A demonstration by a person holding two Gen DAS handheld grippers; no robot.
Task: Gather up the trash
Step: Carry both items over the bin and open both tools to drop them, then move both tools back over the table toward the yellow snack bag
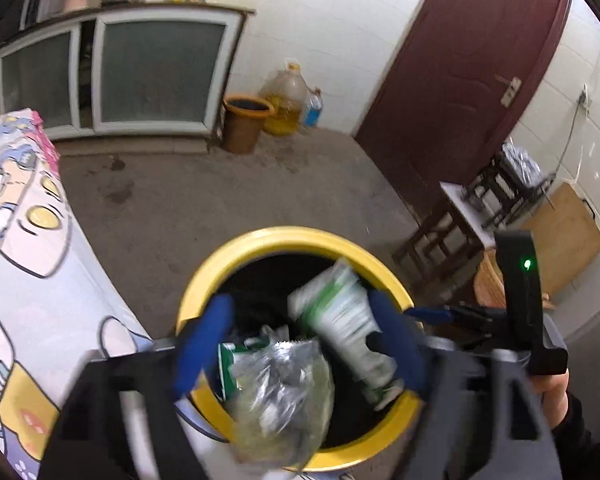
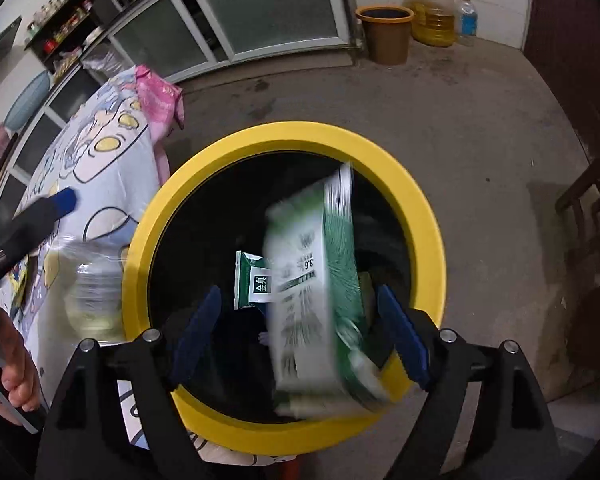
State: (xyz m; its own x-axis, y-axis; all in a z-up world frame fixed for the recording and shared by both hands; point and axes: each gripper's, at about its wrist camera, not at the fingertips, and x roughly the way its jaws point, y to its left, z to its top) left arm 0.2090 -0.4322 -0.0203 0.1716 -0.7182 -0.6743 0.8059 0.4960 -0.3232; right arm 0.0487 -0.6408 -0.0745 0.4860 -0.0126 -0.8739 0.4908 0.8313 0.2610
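Observation:
A yellow-rimmed bin (image 1: pixel 260 240) (image 2: pixel 420 200) stands on the floor under both grippers. My right gripper (image 2: pixel 300 336) is open over it; a green and white milk carton (image 2: pixel 316 280) (image 1: pixel 340 316), blurred, is loose between its blue fingers (image 2: pixel 400 336), over the bin's mouth. Another green carton (image 2: pixel 252 276) lies inside the bin. My left gripper (image 1: pixel 300 344) is open with a crumpled clear and silver plastic bag (image 1: pixel 280 392) (image 2: pixel 88 292) below its blue fingers (image 1: pixel 204 340), at the bin's near rim.
A table with a cartoon-print cloth (image 1: pixel 28 260) (image 2: pixel 100 168) stands left of the bin. A brown bucket (image 1: pixel 244 120), an oil jug (image 1: pixel 284 100) and a bottle (image 1: pixel 312 108) stand by the far wall. Wooden stools (image 1: pixel 452 236) and a maroon door (image 1: pixel 468 72) are on the right.

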